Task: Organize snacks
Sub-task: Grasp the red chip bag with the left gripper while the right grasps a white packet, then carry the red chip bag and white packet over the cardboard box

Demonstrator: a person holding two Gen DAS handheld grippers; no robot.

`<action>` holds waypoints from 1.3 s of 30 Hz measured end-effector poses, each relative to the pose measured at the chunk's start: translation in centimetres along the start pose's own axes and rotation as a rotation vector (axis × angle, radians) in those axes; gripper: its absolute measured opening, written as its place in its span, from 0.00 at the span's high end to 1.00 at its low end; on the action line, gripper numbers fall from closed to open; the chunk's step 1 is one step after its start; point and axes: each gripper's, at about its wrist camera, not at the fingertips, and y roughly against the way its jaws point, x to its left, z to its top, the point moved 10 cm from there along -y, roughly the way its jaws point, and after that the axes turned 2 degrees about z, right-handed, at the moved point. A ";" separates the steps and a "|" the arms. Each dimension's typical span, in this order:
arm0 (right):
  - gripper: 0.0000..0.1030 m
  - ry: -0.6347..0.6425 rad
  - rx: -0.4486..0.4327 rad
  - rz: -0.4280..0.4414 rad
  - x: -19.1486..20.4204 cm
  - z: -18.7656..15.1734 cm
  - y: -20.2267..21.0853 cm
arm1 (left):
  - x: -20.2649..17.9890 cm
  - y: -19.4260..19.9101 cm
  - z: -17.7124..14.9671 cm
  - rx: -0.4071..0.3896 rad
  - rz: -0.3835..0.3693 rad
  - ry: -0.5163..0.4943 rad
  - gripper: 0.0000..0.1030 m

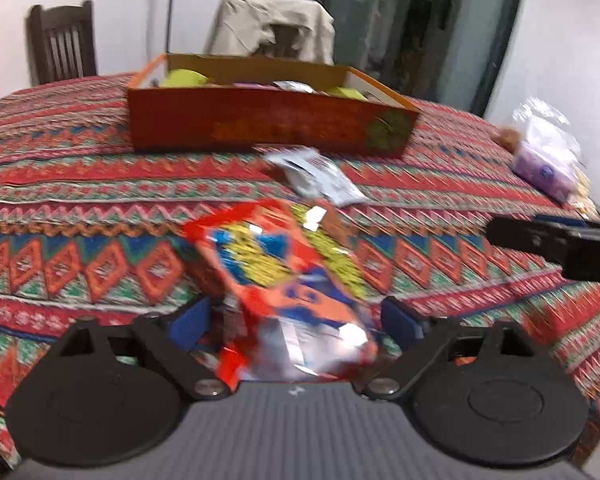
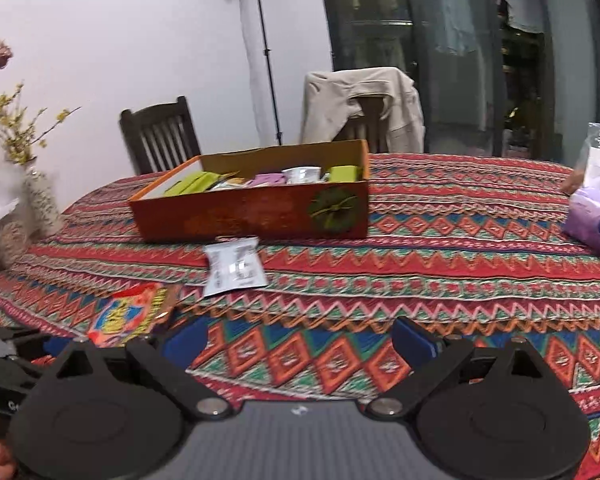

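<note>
Organizing snacks on a cloth-covered tabletop [image 2: 440, 240]. The left gripper [image 1: 296, 320] has its jaws spread wide with the red snack packet [image 1: 284, 276] lying between the blue pads; the pads stand clear of the packet's sides, so it does not appear clamped, though motion blur leaves it uncertain whether the packet rests on the cloth or is lifted. In the right wrist view the same packet sits near the tabletop's near left edge. The right gripper [image 2: 300, 340] hovers above bare cloth toward the near edge, jaws wide apart and empty. A white sachet [image 2: 234, 266] lies flat just in front of the orange box [image 2: 256, 216], which stands toward the far edge and already holds several packets. A purple tissue pack [image 2: 596, 216] lies at the right edge. The red packet is judged light, thin and crinkly, with glossy film that may slip and contents that may crush; the firmest hold is probably across a crimped end seam or a flat margin, not the puffed middle. The sachet, lying flat, likely needs a pinch at one raised edge.
</note>
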 end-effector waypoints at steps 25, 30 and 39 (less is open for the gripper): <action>0.57 0.186 0.146 0.109 8.0 3.0 -15.0 | 10.3 1.4 2.7 -0.032 0.009 0.140 0.40; 0.58 0.168 0.148 0.102 7.3 1.2 -11.5 | 7.6 3.4 2.0 -0.046 -0.023 0.117 0.40; 0.58 0.119 0.140 0.107 5.9 -4.4 -1.8 | 1.9 7.6 -2.5 -0.028 -0.059 0.045 0.39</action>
